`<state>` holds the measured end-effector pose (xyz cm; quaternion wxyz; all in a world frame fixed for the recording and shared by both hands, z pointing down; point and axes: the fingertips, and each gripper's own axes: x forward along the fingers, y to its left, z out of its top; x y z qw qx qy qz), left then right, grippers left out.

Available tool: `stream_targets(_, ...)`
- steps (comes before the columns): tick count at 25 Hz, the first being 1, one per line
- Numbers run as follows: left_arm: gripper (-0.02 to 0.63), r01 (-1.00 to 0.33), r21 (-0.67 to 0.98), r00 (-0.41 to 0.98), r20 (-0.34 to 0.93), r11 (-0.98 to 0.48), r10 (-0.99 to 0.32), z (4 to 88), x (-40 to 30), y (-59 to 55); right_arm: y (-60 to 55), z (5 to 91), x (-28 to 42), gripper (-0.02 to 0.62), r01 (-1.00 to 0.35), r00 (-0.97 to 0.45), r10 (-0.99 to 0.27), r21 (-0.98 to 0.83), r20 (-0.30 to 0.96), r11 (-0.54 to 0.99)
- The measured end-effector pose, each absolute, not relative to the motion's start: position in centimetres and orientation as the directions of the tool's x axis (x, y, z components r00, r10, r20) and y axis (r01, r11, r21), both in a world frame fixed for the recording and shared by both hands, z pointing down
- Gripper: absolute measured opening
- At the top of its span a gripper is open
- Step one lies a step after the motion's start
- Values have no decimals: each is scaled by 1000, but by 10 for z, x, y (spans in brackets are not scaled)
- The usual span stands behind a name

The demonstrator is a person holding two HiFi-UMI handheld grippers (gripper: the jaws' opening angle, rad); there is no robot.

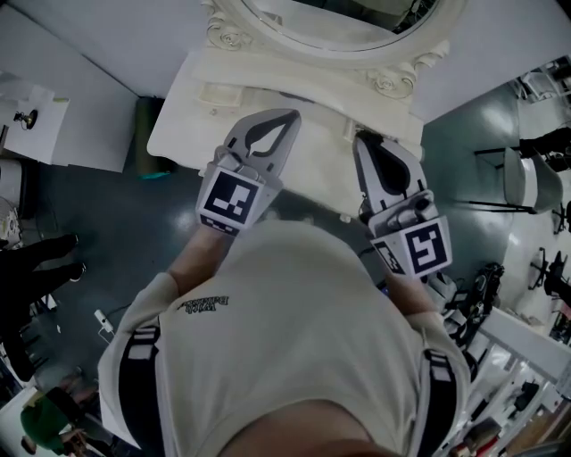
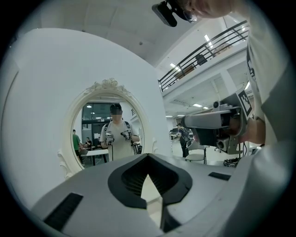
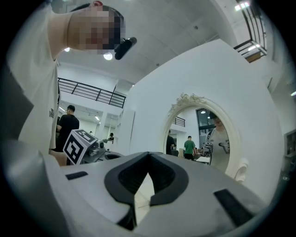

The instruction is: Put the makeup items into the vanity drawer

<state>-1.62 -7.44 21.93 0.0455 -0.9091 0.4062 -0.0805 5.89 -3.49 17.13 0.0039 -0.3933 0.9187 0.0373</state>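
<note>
White vanity table [image 1: 189, 109] w/ oval mirror [image 1: 339, 22] sits just ahead, but no makeup items show in any view, and the drawer is out of sight, prob. under the front edge behind the person's torso [image 1: 294, 330]. Such items are likely small, light, slick, some breakable, so pinch each softly across its body. Above the table, the left gripper [image 1: 291, 114] and right gripper [image 1: 360, 139] both have jaws closed tip to tip, empty, touching nothing.

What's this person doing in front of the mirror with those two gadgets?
A person stands at a white vanity with an oval mirror, a two-jaw gripper in each hand. The left gripper and the right gripper are held above the vanity top, pointing toward the mirror, jaws shut on nothing. No makeup item is in view.
</note>
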Motion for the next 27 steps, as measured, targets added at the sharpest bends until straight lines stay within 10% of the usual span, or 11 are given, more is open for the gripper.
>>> stream_targets(27, 14, -685, -135, 702, 141, -716, -698, 229, -33, -73, -40, 190, 53, 2, -783, -621, -784, 32, 4, 621)
